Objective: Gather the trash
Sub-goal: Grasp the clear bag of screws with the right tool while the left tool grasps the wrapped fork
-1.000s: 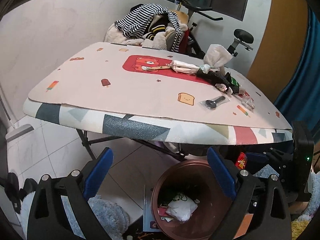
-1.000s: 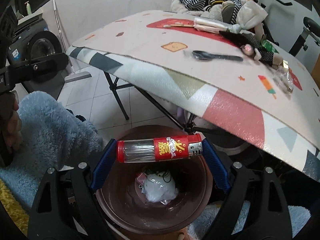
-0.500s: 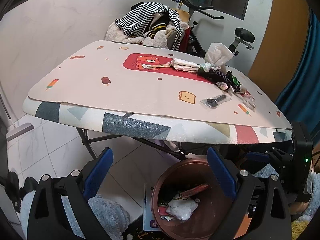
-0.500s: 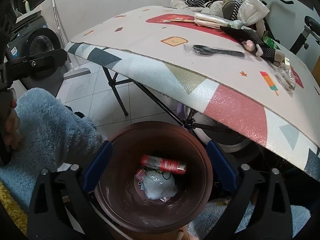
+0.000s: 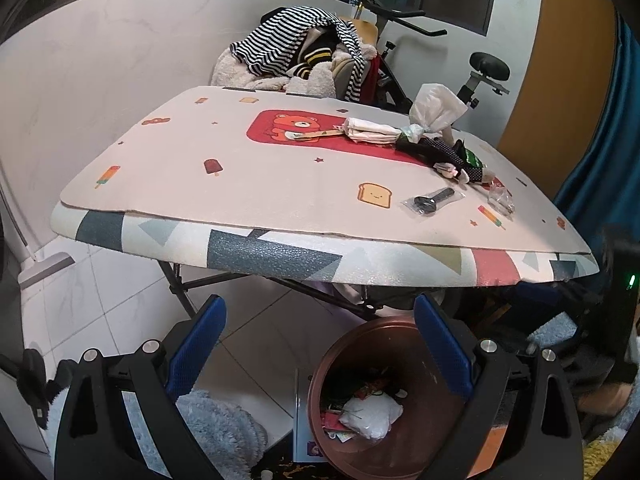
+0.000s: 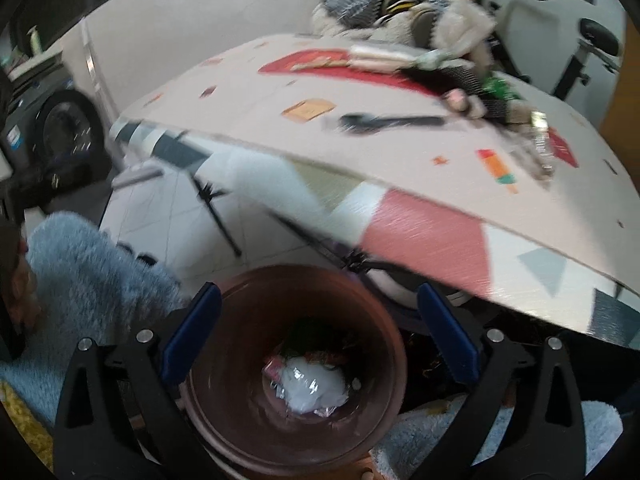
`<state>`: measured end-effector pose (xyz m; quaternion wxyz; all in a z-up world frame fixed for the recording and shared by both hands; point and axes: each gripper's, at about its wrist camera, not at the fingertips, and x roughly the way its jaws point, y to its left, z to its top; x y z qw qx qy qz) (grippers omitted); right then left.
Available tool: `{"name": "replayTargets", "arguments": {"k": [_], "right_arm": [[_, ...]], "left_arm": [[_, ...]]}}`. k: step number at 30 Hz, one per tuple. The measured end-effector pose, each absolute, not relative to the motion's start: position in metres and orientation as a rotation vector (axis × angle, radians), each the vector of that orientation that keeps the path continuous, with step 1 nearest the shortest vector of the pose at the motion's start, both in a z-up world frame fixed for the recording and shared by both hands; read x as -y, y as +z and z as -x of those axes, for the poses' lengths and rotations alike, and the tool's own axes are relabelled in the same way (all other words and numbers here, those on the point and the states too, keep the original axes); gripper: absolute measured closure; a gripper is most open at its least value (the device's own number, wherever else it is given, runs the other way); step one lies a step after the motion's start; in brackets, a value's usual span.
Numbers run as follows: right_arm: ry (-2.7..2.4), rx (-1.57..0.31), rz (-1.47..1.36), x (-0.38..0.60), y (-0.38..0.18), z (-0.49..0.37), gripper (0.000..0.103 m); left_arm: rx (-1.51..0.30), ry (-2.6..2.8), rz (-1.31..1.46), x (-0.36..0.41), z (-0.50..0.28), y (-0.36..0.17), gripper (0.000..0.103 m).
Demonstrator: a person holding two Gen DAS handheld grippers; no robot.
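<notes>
Fingers of the right gripper (image 6: 318, 334) are spread wide and empty above the brown bin (image 6: 236, 408). Left gripper (image 5: 320, 352) fingers are likewise held wide, nothing gripped.

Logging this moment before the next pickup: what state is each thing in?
Left tool: open, empty.
Right tool: open, empty, above the bin.
Bin: upright, partly filled with trash.
Wrapped black spoon: lying on the table, unpicked.
Small clear wrapper: on the table.
White plastic bag: knotted, on the table.
</notes>
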<state>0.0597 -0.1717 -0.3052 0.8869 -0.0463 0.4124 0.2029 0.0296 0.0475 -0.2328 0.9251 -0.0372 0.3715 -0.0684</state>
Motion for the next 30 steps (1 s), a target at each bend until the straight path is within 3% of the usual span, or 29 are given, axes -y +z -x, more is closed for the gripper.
{"name": "replayTargets", "arguments": {"k": [11, 19, 23, 25, 30], "right_arm": [[0.294, -0.757, -0.014, 0.233, -0.269, -0.089, 0.007], [0.19, -0.707, 0.0, 0.275, -0.259, -0.134, 0.02], [0.157, -0.735, -0.006, 0.289, -0.263, -0.159, 0.019], [0.141, -0.735, 0.004, 0.292, -0.264, -0.167, 0.009], [0.109, -0.756, 0.027, 0.295, -0.274, -0.19, 0.006]], "left_arm": [[-0.748, -0.117, 0.155, -0.061, -0.044, -0.224, 0.01], [-0.739, -0.088, 0.208, -0.068, -0.06, -0.222, 0.01], [-0.728, -0.103, 0.198, -0.064, -0.07, -0.22, 0.01], [-0.726, -0.113, 0.188, -0.062, -0.076, -0.22, 0.01], [-0.731, -0.123, 0.156, -0.052, -0.096, -0.22, 0.006]]}}
